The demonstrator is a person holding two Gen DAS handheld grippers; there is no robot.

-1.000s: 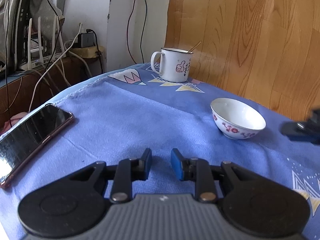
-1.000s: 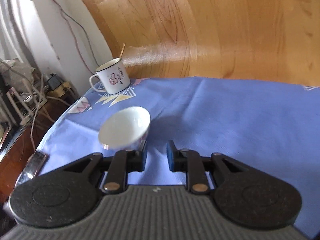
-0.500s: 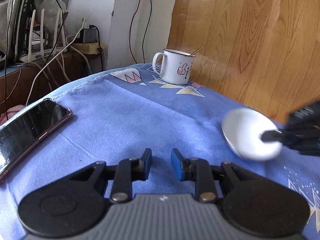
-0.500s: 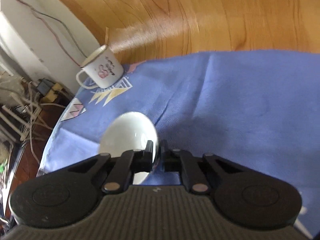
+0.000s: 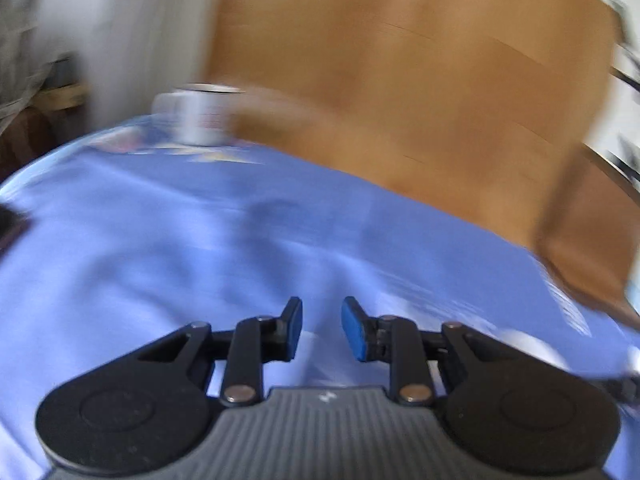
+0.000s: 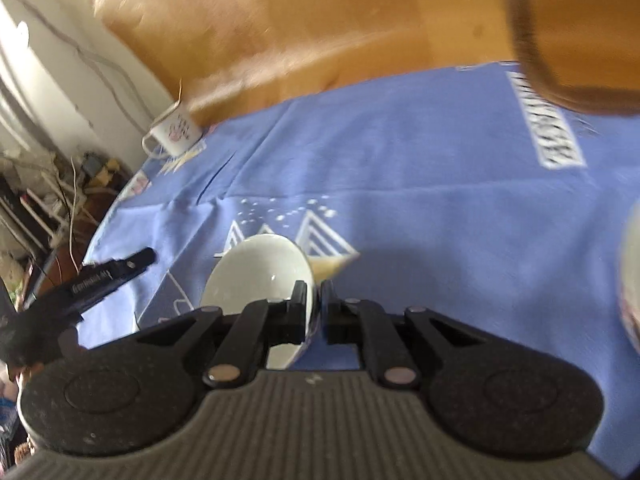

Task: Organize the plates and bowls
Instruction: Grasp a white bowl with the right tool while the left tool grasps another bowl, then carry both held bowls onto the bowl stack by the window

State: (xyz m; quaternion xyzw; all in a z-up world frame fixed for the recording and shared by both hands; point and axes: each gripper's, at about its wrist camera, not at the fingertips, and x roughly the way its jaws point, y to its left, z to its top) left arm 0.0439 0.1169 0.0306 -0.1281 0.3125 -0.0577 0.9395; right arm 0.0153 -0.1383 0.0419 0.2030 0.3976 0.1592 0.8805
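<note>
**Blue cloth over the worktop, a mug at its far edge**

The worktop (image 6: 420,168) is covered by a periwinkle-blue cloth (image 6: 400,152) printed with white triangles and dots, creased across its middle. A white enamel mug (image 6: 176,132) with a red motif stands near the far-left corner, close to the wooden wall. At the right edge a pale, rounded dish (image 6: 632,280) is only partly visible.

A blue patterned cloth (image 6: 420,184) covered the table. Wood panelling (image 6: 320,12) rose behind it. Cables (image 6: 100,68) trailed down a white wall (image 6: 36,92).
</note>
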